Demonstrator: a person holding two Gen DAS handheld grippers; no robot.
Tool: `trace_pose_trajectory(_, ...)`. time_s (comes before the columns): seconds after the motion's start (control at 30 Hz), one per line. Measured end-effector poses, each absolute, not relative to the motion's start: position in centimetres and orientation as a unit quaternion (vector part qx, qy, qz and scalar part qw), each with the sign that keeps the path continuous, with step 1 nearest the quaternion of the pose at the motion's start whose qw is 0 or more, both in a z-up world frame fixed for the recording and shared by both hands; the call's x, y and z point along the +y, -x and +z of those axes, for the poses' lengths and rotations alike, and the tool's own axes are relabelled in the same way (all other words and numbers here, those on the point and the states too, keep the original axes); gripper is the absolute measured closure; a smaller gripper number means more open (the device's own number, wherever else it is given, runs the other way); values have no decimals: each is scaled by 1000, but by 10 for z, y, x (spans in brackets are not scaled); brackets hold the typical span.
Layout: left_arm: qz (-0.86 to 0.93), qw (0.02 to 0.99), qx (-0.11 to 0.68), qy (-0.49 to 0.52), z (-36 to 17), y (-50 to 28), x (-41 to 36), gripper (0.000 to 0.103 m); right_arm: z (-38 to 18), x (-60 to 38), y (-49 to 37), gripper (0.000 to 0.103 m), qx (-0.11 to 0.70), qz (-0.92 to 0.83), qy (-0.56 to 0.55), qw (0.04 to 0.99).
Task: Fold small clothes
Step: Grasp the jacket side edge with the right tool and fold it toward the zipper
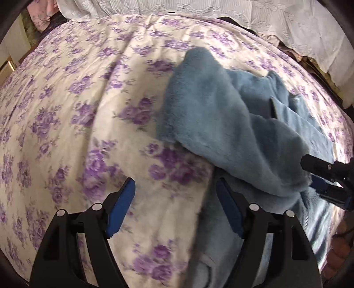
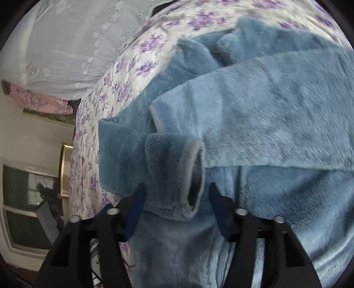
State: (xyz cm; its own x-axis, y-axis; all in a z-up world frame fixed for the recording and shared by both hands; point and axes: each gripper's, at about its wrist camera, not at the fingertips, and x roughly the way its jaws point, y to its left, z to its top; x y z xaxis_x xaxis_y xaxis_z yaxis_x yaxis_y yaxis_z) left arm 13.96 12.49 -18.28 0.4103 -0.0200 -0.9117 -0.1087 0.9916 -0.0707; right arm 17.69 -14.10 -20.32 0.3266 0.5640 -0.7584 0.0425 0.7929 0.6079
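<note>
Here, blue fleece garment (image 2: 254,106) on floral bedspread (image 1: 77,99)

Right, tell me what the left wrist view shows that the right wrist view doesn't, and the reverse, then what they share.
Only the left wrist view shows the left gripper, open over the bedspread with nothing between its fingers, and the right gripper seen from outside at the fleece's near edge.

Only the right wrist view shows the grey-trimmed sleeve cuff lying between the right gripper's open fingers, plus a window at the left.

Both show the blue fleece garment, crumpled and unfolded, on the purple-flowered bedspread, with a white embroidered cloth beyond.
</note>
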Motion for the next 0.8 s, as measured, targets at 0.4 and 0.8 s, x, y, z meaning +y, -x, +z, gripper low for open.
trace_pose_trajectory(0.4,2,853,521,17,-172,-158,92,29,-121,-207,-166,94,440,121,-192,869)
trace_pose_trajectory(0.8,-32,858,513,-19,-159,-172,49,27,-168,-311,-153,94,467,19,-250,848)
